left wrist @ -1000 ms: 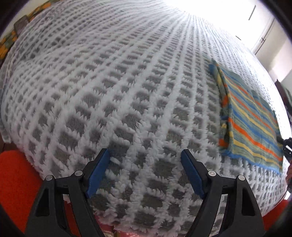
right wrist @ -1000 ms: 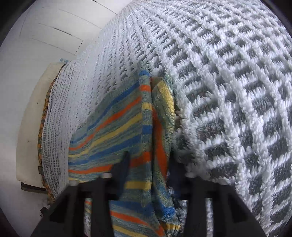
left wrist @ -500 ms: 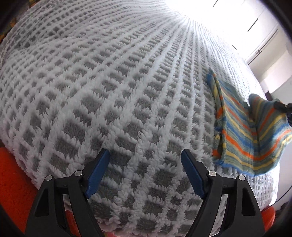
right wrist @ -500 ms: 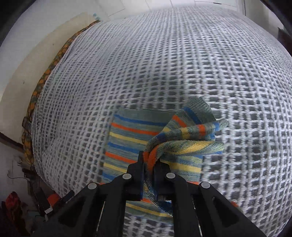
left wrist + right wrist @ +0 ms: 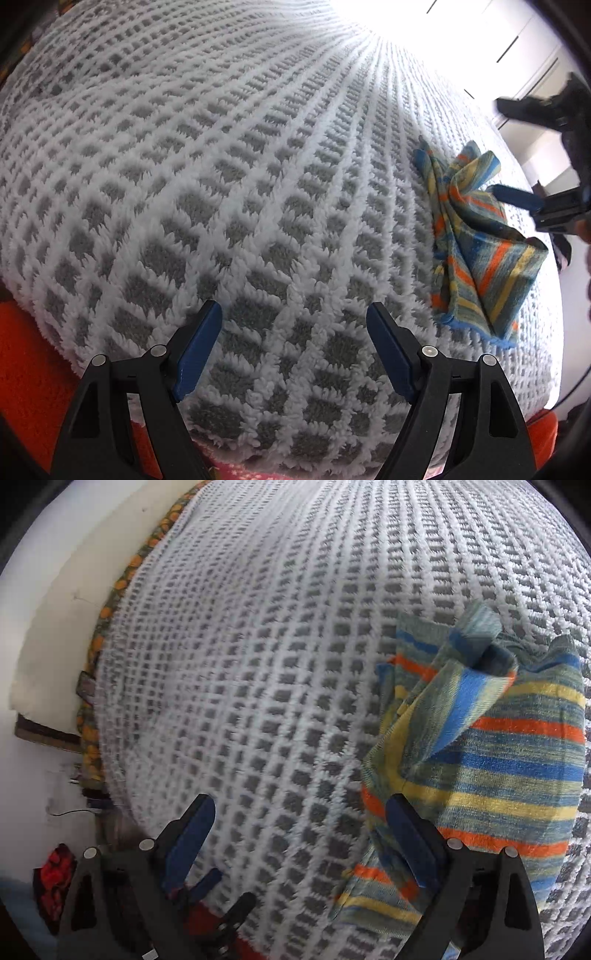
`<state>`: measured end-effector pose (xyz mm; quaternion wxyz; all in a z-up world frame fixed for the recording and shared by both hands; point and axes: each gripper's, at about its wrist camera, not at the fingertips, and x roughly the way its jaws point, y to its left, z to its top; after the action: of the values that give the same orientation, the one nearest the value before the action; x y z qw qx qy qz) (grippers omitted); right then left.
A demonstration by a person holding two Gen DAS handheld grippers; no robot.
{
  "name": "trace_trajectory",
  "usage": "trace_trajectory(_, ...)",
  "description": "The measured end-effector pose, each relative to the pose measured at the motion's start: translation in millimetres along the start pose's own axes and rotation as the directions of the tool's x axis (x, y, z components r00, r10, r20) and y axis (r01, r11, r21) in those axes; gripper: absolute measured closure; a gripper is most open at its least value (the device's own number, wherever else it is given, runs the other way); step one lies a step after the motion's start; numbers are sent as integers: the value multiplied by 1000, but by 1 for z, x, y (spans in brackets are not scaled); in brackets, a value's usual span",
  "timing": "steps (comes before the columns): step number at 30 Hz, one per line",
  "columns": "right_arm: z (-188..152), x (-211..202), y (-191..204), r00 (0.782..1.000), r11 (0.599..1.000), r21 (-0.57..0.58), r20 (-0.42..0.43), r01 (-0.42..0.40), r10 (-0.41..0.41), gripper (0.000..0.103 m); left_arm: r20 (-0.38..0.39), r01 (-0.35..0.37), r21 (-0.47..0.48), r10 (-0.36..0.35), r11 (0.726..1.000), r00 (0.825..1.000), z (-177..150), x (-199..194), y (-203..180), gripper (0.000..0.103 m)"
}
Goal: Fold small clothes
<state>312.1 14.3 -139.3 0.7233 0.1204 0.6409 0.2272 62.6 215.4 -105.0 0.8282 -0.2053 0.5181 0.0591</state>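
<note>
Both tongs gape wide and hold nothing, the left tongs (image 5: 293,325) hovering well apart from the striped cloth (image 5: 509,760) rumpled on the blanket (image 5: 221,166) beside the right tongs (image 5: 299,812), so that loose raised flap could slump and spoil the fold

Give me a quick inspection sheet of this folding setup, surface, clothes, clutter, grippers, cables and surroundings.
Surface: white and grey checked blanket covering a bed.
Job's things: striped cloth lying rumpled and partly folded on the blanket, one corner standing up.
Clutter: nothing seen on the blanket.
Grippers: left gripper open over bare blanket, holding nothing; right gripper open, one finger over the cloth's edge, gripping nothing.
Cables: thin dark wire at the wall beside the bed.
Surroundings: white wall; orange fabric below the blanket's edge.
</note>
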Motion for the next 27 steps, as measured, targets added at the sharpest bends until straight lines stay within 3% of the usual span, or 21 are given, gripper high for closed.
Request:
trace_trajectory(2, -3, -39, -1, 994, 996, -21, 59, -88, 89, 10, -2, 0, -6, 0, 1000, 1000, 1, 2, -1, 21)
trace_trajectory(3, -6, -54, -3, 992, 995, -42, 91, -87, 91, 10, -2, 1, -8, -1, 1000, 1000, 1, 2, -1, 21)
trace_trajectory(6, -22, -73, -35, 984, 997, -46, 165, 68, -60, 14, -3, -7, -3, 7, 1000, 1000, 2, 6, -4, 20)
trace_trajectory(7, -29, -69, -53, 982, 994, -19, 157, 106, -101, 22, -3, -14, 1, 14, 1000, 1000, 2, 7, -6, 19)
trace_trajectory(8, -37, -59, -68, 984, 993, 4, 134, 121, -121, 51, -2, -22, 5, 22, 1000, 1000, 2, 8, -7, 19)
trace_trajectory(9, -47, -47, -78, 986, 992, 9, 112, 127, -127, 73, 0, -31, 9, 31, 999, 1000, 1, 8, -9, 19)
trace_trajectory(10, -60, -33, -81, 986, 991, -9, 99, 137, -136, 75, 2, -38, 13, 38, 999, 999, 1, 9, -10, 19)
trace_trajectory(12, -89, -3, -66, 988, 980, -129, 70, 149, -141, 75, 4, -46, 18, 46, 999, 999, 0, 9, -11, 19)
trace_trajectory(14, -120, 26, -39, 979, 933, -294, 68, 206, -194, 74, 2, -43, 14, 43, 999, 999, 1, 6, -11, 19)
trace_trajectory(16, -140, 31, -22, 948, 869, -382, 166, 315, -271, 70, 14, -20, 14, 20, 1000, 1000, 6, -1, -14, 20)
trace_trajectory(17, -146, 26, -19, 938, 858, -383, 200, 342, -284, 65, 26, 6, 26, -7, 1000, 1000, 11, -6, -18, 20)
trace_trajectory(20, -156, -3, -35, 941, 910, -291, 250, 297, -227, 33, 39, 93, 126, -99, 988, 994, 37, -11, -46, 20)
trace_trajectory(24, -175, -33, -55, 936, 938, -220, 289, 267, -199, 32, -72, 192, 256, -179, 948, 981, 93, 26, -101, 20)
trace_trajectory(27, -187, -45, -71, 937, 949, -192, 294, 251, -189, 32, -82, 104, 320, -82, 942, 993, 124, 66, -135, 24)
